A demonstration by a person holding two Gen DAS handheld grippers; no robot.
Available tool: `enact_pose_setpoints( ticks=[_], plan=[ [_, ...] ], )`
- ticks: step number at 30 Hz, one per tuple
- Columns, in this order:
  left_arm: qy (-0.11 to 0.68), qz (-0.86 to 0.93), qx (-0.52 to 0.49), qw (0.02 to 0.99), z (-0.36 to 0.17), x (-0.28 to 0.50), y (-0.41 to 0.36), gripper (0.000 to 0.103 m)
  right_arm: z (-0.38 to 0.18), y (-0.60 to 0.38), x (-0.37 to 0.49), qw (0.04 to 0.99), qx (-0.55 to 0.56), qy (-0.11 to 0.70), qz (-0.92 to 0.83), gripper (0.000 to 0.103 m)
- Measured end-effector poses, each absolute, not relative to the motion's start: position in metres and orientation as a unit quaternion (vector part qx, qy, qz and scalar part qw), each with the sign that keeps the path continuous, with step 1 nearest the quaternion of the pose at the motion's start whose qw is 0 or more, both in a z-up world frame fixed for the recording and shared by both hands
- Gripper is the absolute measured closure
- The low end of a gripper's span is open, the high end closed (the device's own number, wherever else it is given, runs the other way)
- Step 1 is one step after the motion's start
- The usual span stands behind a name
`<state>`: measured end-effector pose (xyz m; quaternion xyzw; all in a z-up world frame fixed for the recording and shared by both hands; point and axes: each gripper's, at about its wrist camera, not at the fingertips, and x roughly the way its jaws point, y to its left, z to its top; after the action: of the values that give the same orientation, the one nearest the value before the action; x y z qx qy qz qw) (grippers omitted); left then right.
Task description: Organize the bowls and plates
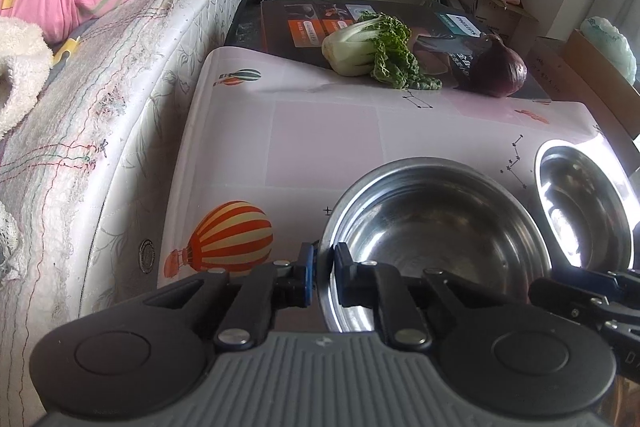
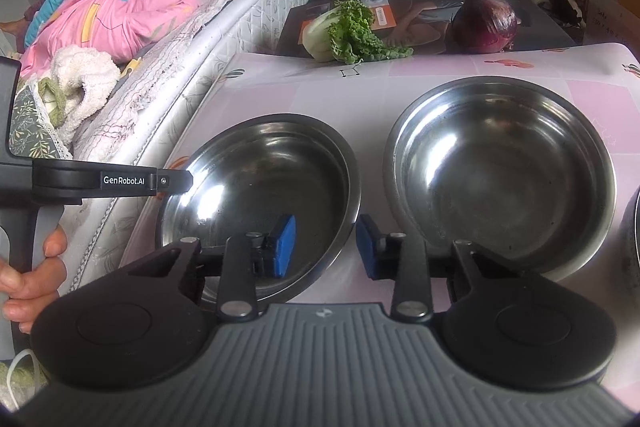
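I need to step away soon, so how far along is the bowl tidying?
Nothing looks done: the round stainless-steel bowl nearest the bed and the second steel bowl sit side by side on the pink tablecloth. In hand: the left hand-held gripper clamps the first bowl's rim; the right hand-held gripper straddles its other side, jaws open. Left: lifting, nesting.

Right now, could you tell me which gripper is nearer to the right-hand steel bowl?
Right. The right gripper straddles the rim of the left bowl, beside the right-hand bowl; the left gripper pinches the left bowl's opposite rim, farther away.
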<state>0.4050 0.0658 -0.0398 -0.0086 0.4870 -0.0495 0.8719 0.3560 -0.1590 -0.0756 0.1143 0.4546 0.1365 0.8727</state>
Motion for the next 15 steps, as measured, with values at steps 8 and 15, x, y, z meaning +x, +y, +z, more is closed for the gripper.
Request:
enact_pose_setpoints(
  ticks=[8,15],
  plan=[
    [0.508,-0.051,-0.022,0.860,-0.037,0.390,0.077,0.093,-0.075,-0.165,0.357,0.867,0.125,0.461,0.144,0.085],
    [0.511,-0.056,-0.018,0.858,-0.037,0.359,0.093,0.085,-0.071,-0.148,0.347,0.867,0.087,0.461,0.166,0.085]
  ],
)
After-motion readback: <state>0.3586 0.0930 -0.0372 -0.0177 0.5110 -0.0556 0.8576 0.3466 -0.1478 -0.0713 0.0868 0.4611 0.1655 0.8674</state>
